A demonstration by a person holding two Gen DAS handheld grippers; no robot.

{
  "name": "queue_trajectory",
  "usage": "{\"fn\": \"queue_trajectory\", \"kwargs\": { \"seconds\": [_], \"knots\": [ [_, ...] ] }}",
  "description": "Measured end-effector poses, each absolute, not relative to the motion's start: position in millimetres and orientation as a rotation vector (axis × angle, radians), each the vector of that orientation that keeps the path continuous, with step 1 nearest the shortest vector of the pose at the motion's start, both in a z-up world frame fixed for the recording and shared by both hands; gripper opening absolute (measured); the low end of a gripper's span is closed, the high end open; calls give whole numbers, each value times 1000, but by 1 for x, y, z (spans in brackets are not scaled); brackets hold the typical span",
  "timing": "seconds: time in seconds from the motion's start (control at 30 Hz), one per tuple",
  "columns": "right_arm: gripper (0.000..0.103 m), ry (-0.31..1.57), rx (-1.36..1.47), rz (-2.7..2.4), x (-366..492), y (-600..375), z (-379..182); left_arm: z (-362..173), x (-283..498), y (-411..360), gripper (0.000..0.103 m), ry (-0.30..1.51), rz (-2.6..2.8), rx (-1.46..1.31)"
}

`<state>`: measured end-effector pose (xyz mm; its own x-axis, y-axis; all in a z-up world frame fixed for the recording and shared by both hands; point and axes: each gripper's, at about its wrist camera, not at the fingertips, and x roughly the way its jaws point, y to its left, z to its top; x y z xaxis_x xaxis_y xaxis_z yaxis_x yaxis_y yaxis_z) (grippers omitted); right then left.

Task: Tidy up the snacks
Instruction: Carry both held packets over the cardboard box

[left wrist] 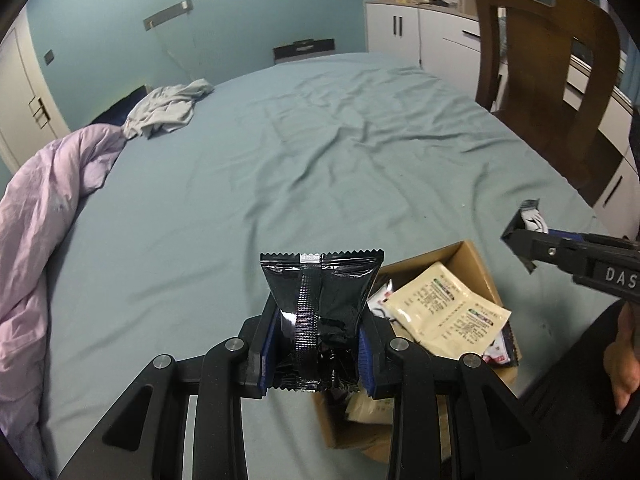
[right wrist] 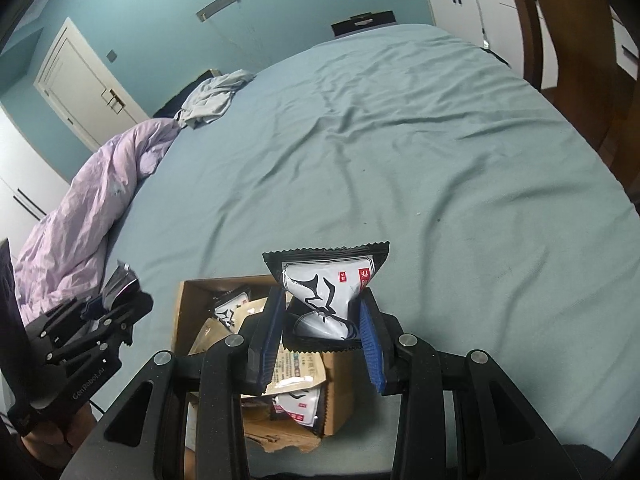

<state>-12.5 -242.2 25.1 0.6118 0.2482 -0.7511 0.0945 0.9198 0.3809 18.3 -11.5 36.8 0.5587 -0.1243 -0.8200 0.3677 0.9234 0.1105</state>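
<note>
The left gripper (left wrist: 318, 354) clamps a black snack packet (left wrist: 322, 300) by its seam side; its printed face is hidden. The right gripper (right wrist: 320, 334) pinches a white snack packet (right wrist: 326, 294). Both hang above the cardboard box (right wrist: 186, 304) on the bed (left wrist: 320, 152), its near end cut off behind the fingers.

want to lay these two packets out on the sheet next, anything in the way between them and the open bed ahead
Nothing visible. The left hand-held gripper holds a black packet and the right hand-held gripper a white packet, both above the cardboard box. The blue sheet beyond is bare; the lilac duvet lies at its left edge.
</note>
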Motion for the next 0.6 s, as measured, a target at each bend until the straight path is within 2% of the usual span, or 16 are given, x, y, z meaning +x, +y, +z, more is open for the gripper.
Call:
{"fn": "queue_trajectory", "kwargs": {
  "seconds": [0.3,0.6],
  "knots": [
    [34,924,360,106,-4,-230,24,-13,37,-13,32,1091,-284,288],
    [34,937,329,118,0,-223,20,-17,32,-17,36,1057,-267,334]
  ]
}}
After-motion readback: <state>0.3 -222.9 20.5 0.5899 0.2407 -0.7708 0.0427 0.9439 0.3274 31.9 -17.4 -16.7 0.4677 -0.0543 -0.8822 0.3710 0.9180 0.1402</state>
